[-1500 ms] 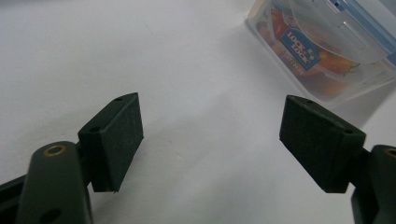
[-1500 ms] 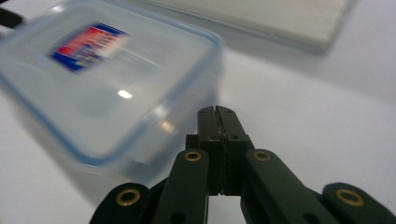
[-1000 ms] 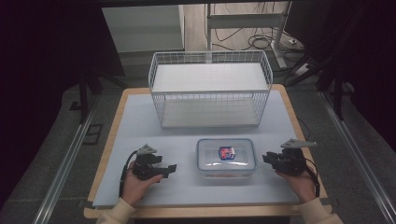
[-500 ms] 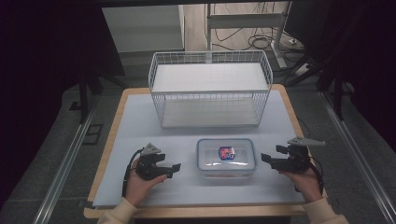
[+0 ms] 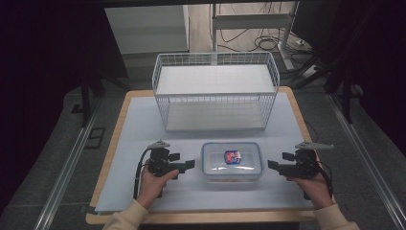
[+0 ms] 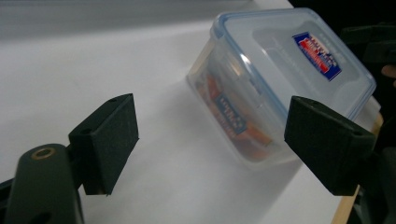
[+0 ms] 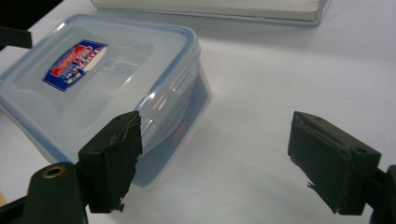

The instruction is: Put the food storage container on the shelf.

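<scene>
Container point(image 5: 231, 162) sits mid-counter point(image 5: 134, 124) between both claws – left claw point(image 5: 187, 165) just widened, right claw point(image 5: 273, 166) apart, nothing gripped, flanking for two-sided pickup.

The label point(image 5: 232, 156) on the clear container point(image 5: 231, 163) is too small to read from the high view; its contents blur to orange behind the wall. The wire basket point(image 7: 210, 9) is cut off at the top edge of the right gripper view.
</scene>
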Motion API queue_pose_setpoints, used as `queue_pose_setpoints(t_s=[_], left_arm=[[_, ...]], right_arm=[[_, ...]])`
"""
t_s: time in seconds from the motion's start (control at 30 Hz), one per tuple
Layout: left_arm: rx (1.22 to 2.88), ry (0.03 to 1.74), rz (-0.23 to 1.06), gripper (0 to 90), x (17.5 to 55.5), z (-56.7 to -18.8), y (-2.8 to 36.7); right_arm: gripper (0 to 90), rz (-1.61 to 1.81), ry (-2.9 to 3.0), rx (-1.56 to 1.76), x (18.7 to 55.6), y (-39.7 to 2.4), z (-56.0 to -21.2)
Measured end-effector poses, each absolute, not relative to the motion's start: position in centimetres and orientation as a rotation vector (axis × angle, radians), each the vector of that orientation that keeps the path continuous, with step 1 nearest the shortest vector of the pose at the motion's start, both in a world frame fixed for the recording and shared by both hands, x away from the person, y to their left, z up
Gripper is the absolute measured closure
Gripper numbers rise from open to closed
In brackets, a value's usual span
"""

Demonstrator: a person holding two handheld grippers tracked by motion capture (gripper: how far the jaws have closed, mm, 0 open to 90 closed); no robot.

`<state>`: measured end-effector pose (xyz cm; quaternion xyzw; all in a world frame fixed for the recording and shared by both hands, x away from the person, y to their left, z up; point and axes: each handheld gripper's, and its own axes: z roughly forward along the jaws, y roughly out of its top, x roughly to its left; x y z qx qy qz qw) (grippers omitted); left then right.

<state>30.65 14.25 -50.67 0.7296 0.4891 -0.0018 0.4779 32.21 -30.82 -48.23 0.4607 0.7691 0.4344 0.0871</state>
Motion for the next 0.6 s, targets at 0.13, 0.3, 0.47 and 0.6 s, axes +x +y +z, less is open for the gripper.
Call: queue_pose_setpoints(t_s=[0.13,0.3,0.47,0.6], left_arm=[[1.785,1.194,-0.048,17.0,31.2,-51.0,13.6],[1.78,1.201,-0.096,16.9,31.7,-51.3,12.9],[1.754,1.216,-0.139,16.6,32.4,-51.6,11.9],[1.747,1.22,-0.182,16.5,33.0,-51.8,11.2]], right_arm=[[17.8,1.313,2.291,1.366,32.3,-30.6,-48.0],[17.8,1.318,2.29,1.37,32.4,-30.5,-47.8],[17.8,1.313,2.283,1.375,32.4,-30.5,-47.8],[17.8,1.312,2.278,1.374,32.4,-30.6,-47.7]])
